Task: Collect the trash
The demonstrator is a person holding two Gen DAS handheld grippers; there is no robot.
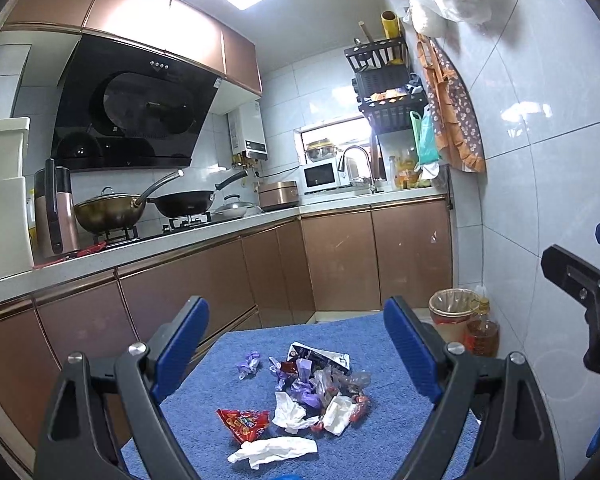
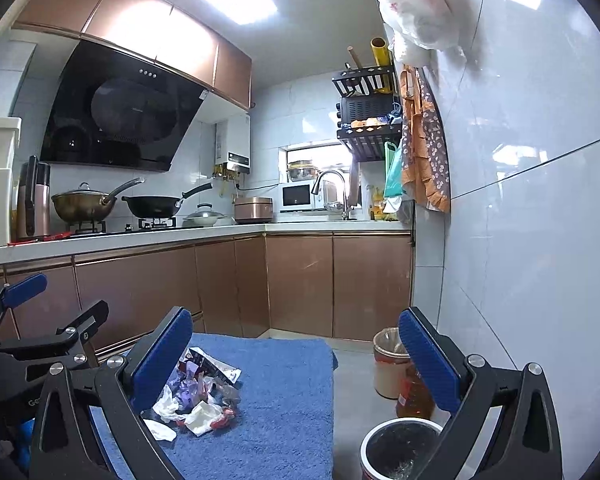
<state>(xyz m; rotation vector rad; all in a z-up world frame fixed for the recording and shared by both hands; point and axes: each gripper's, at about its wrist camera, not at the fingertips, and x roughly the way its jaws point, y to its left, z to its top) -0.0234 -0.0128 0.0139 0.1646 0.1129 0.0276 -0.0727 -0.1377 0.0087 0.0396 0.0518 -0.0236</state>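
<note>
Trash pile (image 1: 312, 392): heaped on blue towel (image 1: 380, 440), centre of towel in left wrist view, near its left side in right wrist view.
Pile contents: red snack wrapper (image 1: 244, 423) at near-left, crumpled white tissue (image 1: 274, 451) closest to camera, second tissue (image 1: 290, 412) mid-pile, purple wrapper (image 1: 249, 363) lying slightly apart to the left, black-and-white packet (image 1: 320, 356) at the far edge, clear film and small red bits mixed in.
Left gripper (image 1: 296, 344): blue fingers (image 1: 182, 346) spread wide, nothing between them, held above the pile, not touching it.
Right gripper (image 2: 296, 356): blue fingers (image 2: 162, 358) spread wide, holding nothing, aimed past the towel's right edge toward the floor; left finger overlaps the pile in view, contact cannot be told.
Bins: dark round bin (image 2: 400, 450) with white rim on the floor just right of the towel, low in right wrist view; tan lined bin (image 2: 388, 364) farther back by the tiled wall, amber oil bottle (image 2: 414, 394) just beside it.
Background: copper base cabinets (image 2: 300, 284), two woks (image 1: 184, 202) on the stove, microwave (image 1: 320, 176) by the sink, plastic bags (image 2: 416, 8) hanging on the right wall.
</note>
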